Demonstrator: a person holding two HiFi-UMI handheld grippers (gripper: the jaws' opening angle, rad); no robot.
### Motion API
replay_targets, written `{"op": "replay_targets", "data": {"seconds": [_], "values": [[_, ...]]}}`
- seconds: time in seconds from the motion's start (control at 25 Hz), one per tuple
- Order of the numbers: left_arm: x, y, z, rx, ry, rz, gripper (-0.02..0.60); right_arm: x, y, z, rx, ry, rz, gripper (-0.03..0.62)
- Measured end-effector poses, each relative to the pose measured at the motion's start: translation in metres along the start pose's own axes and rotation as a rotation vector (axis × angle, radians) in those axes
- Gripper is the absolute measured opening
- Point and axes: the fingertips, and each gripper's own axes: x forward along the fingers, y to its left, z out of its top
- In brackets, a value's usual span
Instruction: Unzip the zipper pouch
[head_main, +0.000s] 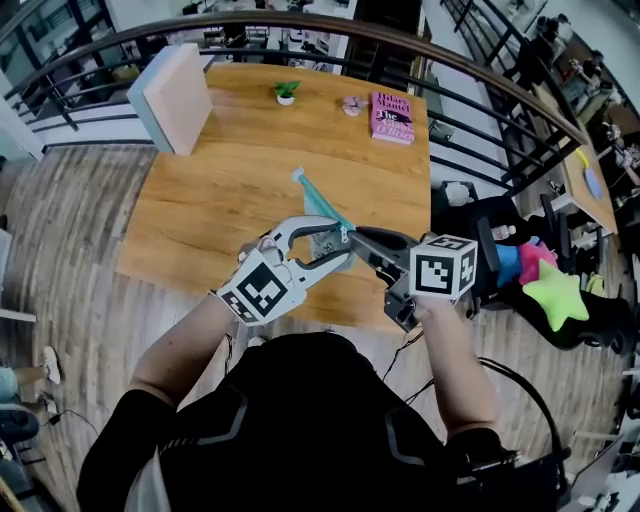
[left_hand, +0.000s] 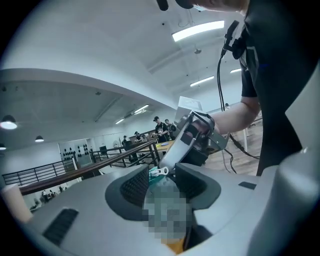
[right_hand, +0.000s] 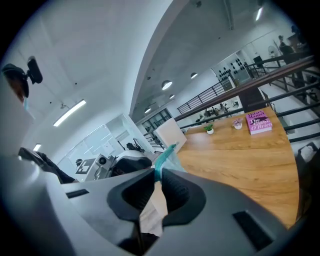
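Step in hand: getting a sound hold on each side of the zipper before running it. I cannot tell how far the zipper is open.
Pouch (head_main: 318, 203): teal, held up off the desk (head_main: 230, 190) above its near edge. Its near end sits between the two tools and its far end points up and away from the person.
Left tool (left_hand: 161, 176): jaws part-way spread and set around the near end of the pouch. The pads look to press the fabric on both sides. The zipper pull (left_hand: 159, 171) lies between the tips.
Right tool (right_hand: 156, 176): jaws almost together, pinching a thin teal edge of the pouch. A pale strip (right_hand: 152, 215) hangs back inside the jaws.
Spacing: in the head view the two sets of tips sit just beside each other at the same end of the pouch.
Method (judgement): one tool should anchor fabric only, close beside the slider. The other should take the pull alone, with no cloth in the same grip. Draw along the line of the zipper toward the far end, keeping the tape taut.
Check first (judgement): confirm the pull itself is caught and not only lying loose between the tips.
Risks (judgement): the thin pinch may slip. The pouch hangs unsupported and may twist. Cloth caught with the pull would jam the slider.
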Motion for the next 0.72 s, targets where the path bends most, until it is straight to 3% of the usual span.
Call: {"op": "replay_targets", "data": {"seconds": [0.32,0.48,0.72], "values": [[-0.003,-0.009,0.003,0.117,0.009,-0.055,0.141,-0.003,0.005,-0.006,-0.002,0.022,0.023,0.052],[-0.008,-0.004,0.011,-0.013,-0.049,-0.055,0.048,-0.004,0.007,-0.012,-0.013,0.035,0.026,0.052],[-0.006,0.002,-0.001,-0.068,-0.007,-0.013,0.049,-0.002,0.007,-0.013,-0.027,0.041,0.028,0.052]]}}
